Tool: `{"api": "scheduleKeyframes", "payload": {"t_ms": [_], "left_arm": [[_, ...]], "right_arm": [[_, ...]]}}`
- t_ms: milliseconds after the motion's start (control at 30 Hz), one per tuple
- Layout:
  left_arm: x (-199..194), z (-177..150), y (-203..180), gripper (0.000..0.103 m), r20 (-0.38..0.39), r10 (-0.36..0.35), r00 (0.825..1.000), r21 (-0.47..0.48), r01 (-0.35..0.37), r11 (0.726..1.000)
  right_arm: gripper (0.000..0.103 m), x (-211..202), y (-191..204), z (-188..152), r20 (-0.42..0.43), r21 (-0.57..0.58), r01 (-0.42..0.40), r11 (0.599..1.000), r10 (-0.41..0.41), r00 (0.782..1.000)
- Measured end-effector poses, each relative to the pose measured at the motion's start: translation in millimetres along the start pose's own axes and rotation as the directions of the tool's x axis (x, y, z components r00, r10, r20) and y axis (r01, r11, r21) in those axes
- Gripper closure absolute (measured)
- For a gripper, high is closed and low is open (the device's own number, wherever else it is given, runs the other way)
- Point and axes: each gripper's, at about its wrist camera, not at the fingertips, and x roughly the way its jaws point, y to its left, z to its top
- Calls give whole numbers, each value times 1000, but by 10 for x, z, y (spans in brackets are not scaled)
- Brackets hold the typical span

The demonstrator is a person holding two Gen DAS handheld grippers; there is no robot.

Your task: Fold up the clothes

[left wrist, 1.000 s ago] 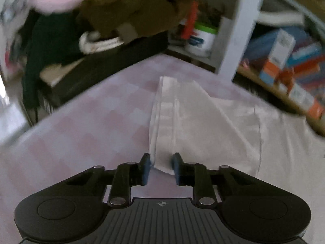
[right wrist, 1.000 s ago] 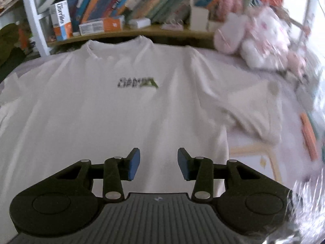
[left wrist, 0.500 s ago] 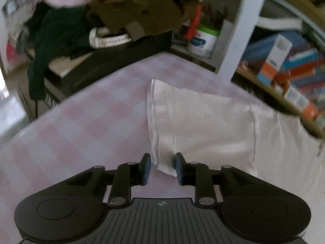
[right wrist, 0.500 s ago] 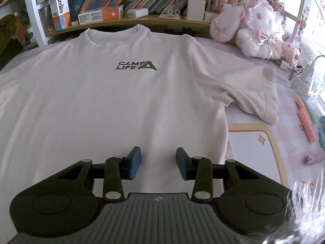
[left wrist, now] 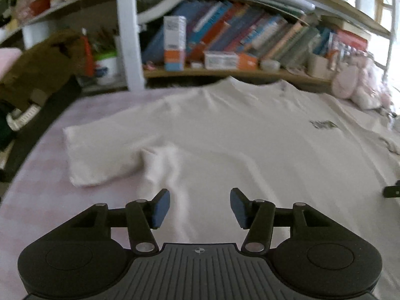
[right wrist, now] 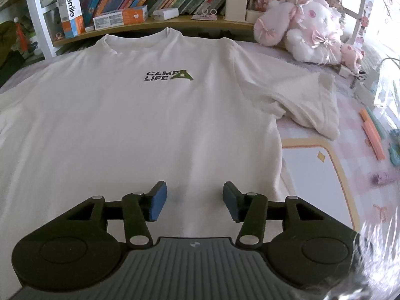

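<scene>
T-shirt [right wrist: 125,125] beneath right hand-held gripper [right wrist: 192,200]

The left tool [left wrist: 200,207] hangs low over a white T-shirt [left wrist: 250,135], and its two blue pads [left wrist: 160,208] are wide apart with nothing between them. The shirt lies spread out on a counter with a pink checked cloth [left wrist: 45,200]. One sleeve [left wrist: 100,155] sticks out toward 10 o'clock, and a bunched fold of cloth [left wrist: 160,162] sits just ahead of the left pad. A small dark print [left wrist: 323,124] shows toward 2 o'clock — too blurry to read. At 12 o'clock a shelf holds a row of books [left wrist: 250,32] and a white and orange box [left wrist: 174,42]. Something brown [left wrist: 37,72] is heaped at 10 o'clock — and a pink soft toy [left wrist: 357,87] sits at 2 o'clock.
</scene>
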Motion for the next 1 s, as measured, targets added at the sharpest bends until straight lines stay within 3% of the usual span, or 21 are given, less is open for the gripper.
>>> {"api": "scheduleKeyframes", "payload": {"t_ms": [233,400,500,700,1000], "left_arm": [[-64,-166,-188,39,-33,-39,999,91,42,995],[-147,-273,-264,31,-57,-56,997,127,63,990],[-189,-312,-330,23,-55,-57,997,172,66,983],[-223,-363,-439,19,-57,-88,994,234,99,967],[-182,-410,-655,17,-81,-148,986,295,166,941]], "right_arm": [[50,-209,99,-266,-4,38,22,999,-21,1000],[49,-410,155,-457,18,123,77,989,-80,997],[42,-525,180,-526,34,149,124,981,-131,991],[34,-675,194,-624,47,161,182,970,-192,980],[33,-795,167,-839,20,184,227,956,-235,972]]}}
